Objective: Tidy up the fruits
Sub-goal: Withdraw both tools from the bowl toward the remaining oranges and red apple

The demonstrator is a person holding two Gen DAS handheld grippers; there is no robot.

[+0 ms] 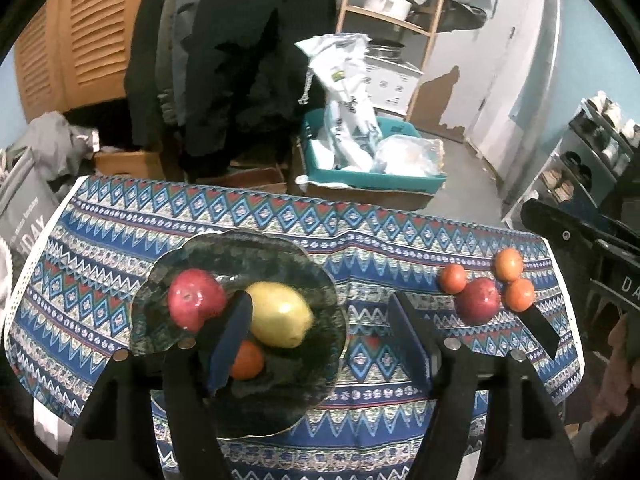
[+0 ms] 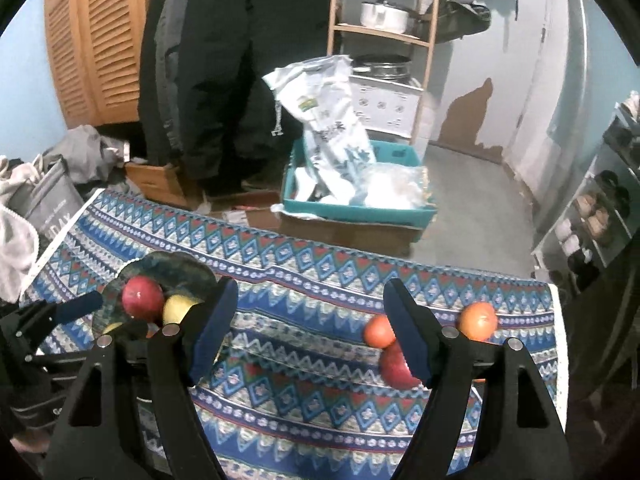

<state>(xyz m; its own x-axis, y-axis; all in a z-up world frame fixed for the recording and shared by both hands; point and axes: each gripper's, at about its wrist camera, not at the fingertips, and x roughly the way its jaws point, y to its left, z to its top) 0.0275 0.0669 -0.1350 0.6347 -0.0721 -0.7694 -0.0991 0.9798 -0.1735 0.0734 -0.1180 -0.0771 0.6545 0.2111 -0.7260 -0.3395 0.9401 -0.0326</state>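
A dark glass plate [image 1: 280, 256] on the patterned cloth holds a red apple [image 1: 196, 300], a yellow fruit [image 1: 280, 314] and an orange [image 1: 248, 360]. My left gripper [image 1: 320, 332] hangs open above the plate's right side, with nothing gripped. To the right lie a second red apple [image 1: 478, 300] and three oranges [image 1: 453, 278], loose on the cloth. My right gripper [image 2: 312, 320] is open over bare cloth. Just right of it are an orange [image 2: 378, 332] and the apple [image 2: 396, 366], which its right finger [image 2: 408, 340] partly hides. The plate [image 2: 180, 268] is at its left.
The blue patterned tablecloth [image 1: 400, 240] covers the table. Beyond the far edge a person in dark clothes [image 1: 240, 60] stands. Beside them are a teal bin of white bags [image 1: 360, 168], a wooden shelf [image 1: 396, 12], and a shoe rack [image 1: 592, 148] at the right.
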